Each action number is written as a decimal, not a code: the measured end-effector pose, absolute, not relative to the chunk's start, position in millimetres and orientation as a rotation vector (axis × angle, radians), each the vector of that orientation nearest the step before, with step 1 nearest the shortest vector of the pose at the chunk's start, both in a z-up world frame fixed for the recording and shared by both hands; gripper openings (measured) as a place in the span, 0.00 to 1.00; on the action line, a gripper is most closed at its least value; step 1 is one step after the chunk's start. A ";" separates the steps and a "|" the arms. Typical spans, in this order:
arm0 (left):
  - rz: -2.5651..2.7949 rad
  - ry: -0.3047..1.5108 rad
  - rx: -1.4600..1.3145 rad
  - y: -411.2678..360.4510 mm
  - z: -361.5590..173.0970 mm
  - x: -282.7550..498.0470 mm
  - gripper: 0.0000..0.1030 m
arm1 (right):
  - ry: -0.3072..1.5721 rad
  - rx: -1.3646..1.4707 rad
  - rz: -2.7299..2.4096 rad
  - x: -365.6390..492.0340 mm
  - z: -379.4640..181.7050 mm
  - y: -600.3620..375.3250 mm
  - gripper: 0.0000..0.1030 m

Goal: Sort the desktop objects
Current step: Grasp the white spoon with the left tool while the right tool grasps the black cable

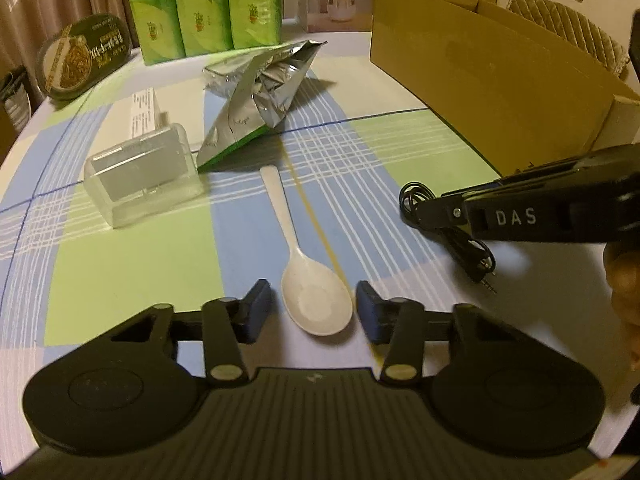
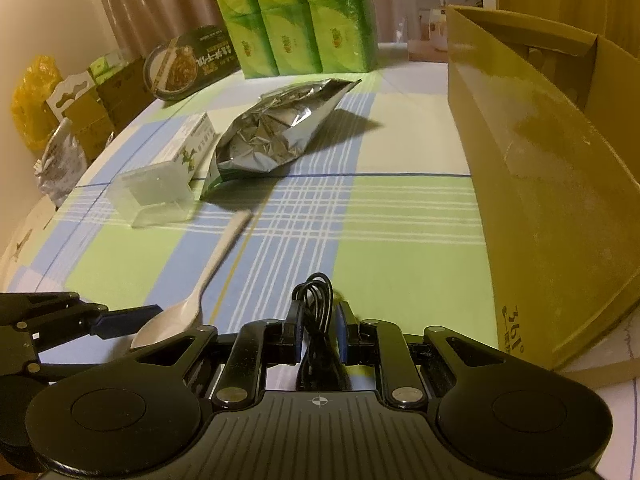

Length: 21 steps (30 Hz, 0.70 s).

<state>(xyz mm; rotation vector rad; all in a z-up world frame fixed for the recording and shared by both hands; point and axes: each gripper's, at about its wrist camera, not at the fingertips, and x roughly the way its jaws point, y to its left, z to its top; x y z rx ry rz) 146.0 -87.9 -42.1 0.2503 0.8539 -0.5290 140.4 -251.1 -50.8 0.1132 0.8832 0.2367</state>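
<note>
A white plastic spoon lies on the checked tablecloth, handle pointing away. My left gripper sits low over it, a pad on either side of the spoon's bowl with a thin gap showing on each side; it is open. In the right wrist view the spoon lies at the lower left beside one left finger. My right gripper is shut on a coiled black cable. From the left wrist view the right gripper comes in from the right, and the cable trails under it with its plug on the cloth.
An open cardboard box stands along the right side. Ahead lie a crumpled foil bag, a clear plastic case and a white carton. Green tissue packs and a noodle bowl stand at the back.
</note>
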 end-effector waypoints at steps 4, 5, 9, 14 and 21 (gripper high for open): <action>-0.515 0.835 0.262 -88.5 -41.2 142.1 0.28 | 0.886 0.103 0.227 138.7 -51.7 -253.9 0.18; -0.515 0.829 0.267 -88.4 -40.5 141.3 0.28 | 0.889 0.104 0.226 138.1 -51.8 -254.2 0.21; -0.511 0.805 0.277 -85.4 -36.2 137.8 0.28 | 0.891 0.092 0.233 132.5 -51.3 -251.8 0.31; -0.506 0.785 0.281 -80.5 -32.1 134.6 0.27 | 0.894 0.052 0.246 126.2 -51.8 -244.8 0.40; -0.515 0.768 0.275 -75.3 -28.0 132.3 0.27 | 0.892 0.025 0.233 127.7 -56.3 -242.1 0.41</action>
